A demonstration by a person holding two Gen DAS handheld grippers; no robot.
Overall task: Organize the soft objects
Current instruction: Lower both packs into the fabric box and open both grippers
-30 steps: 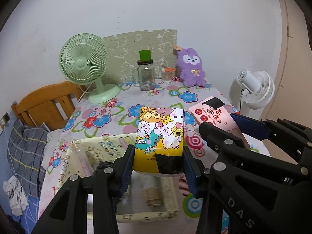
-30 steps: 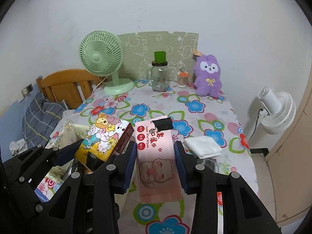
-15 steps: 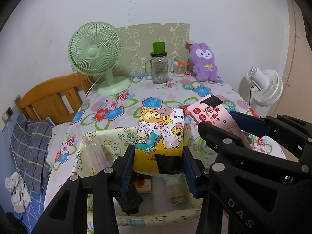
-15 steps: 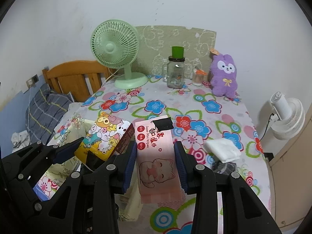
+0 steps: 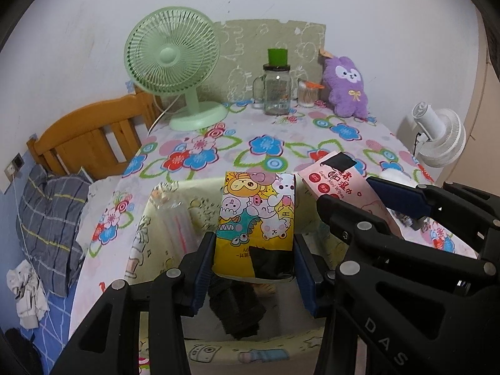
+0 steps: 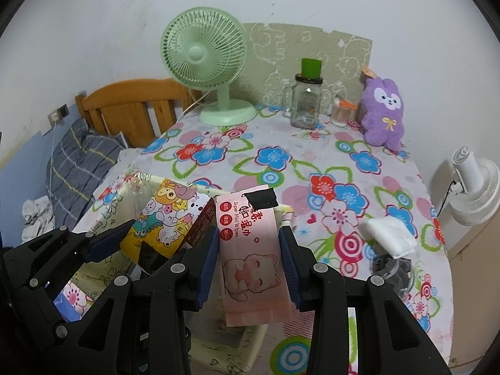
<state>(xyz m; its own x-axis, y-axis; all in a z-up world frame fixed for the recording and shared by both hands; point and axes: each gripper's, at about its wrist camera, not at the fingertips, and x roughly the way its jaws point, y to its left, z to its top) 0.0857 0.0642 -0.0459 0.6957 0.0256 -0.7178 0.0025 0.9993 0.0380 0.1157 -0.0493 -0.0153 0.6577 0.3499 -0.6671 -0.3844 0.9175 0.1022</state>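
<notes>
Tissue pack [image 5: 254,223] with yellow cartoon print, clamped by its two sides in the left claw [image 5: 253,268] and held upright over the open fabric bin [image 5: 142,237] at the near-left edge of the tabletop [image 5: 281,143], probably so as to drop straight in beside the dark cloth [image 5: 237,309] already inside. Just to the right, pink wipes pack [image 6: 251,250] gripped likewise in the right claw [image 6: 250,265], hanging over the bin's right rim, apparently waiting for its turn; further right, white folded cloth [image 6: 389,237] lying apart on the tabletop, not yet collected.
</notes>
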